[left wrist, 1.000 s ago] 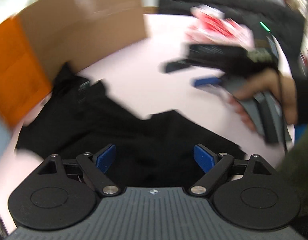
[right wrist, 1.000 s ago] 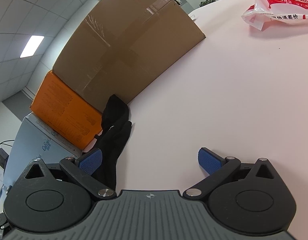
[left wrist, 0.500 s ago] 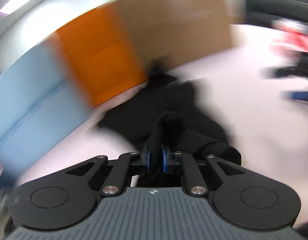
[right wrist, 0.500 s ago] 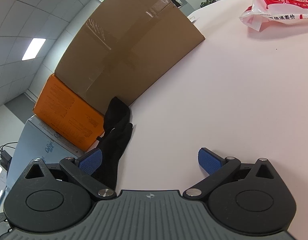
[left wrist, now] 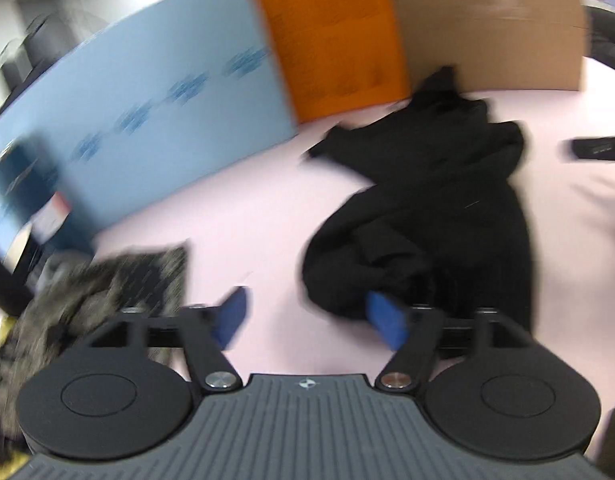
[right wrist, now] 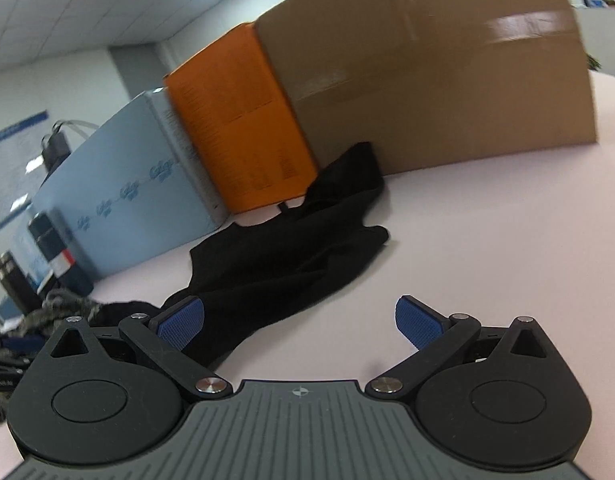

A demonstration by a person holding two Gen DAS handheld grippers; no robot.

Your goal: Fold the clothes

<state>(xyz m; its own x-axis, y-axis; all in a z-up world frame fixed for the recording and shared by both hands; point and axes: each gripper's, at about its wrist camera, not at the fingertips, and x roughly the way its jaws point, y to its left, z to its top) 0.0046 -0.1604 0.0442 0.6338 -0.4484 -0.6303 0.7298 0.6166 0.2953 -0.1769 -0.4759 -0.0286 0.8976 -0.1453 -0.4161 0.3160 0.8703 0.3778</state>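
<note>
1. The black garment (left wrist: 439,216) is lying crumpled on the pale pink table (left wrist: 235,216), and everything below is placed relative to it.
2. The far end of the garment is leaning against the foot of the brown cardboard box (left wrist: 483,20), close to where that box is meeting the orange box (left wrist: 331,32).
3. The light blue box (left wrist: 147,120) is standing to the left of the garment, beside the orange box.
4. The left gripper (left wrist: 307,316) is hovering at the near end of the garment with its jaws spread wide; they have just been opening, and no cloth is sitting between them, only bare table.
5. Its right blue pad (left wrist: 385,318) is sitting against the near edge of the bunched fabric, and whether it is actually touching I cannot tell because of the blur; the left pad (left wrist: 231,314) is standing clear of the garment over the table.
6. A mottled grey-brown piece of cloth (left wrist: 107,288) is lying to the near left of the garment, well apart from it, and is too blurred to identify further.
7. The right gripper (right wrist: 299,322) is hanging just beside the near right side of the garment, jaws wide apart and holding nothing.
8. In the right wrist view, its left blue pad (right wrist: 179,322) is showing in front of the dark fabric, while its right pad (right wrist: 419,322) is showing over bare table.
9. A dark blurred object (left wrist: 599,148) is showing at the right edge of the left wrist view, to the right of the garment.
</note>
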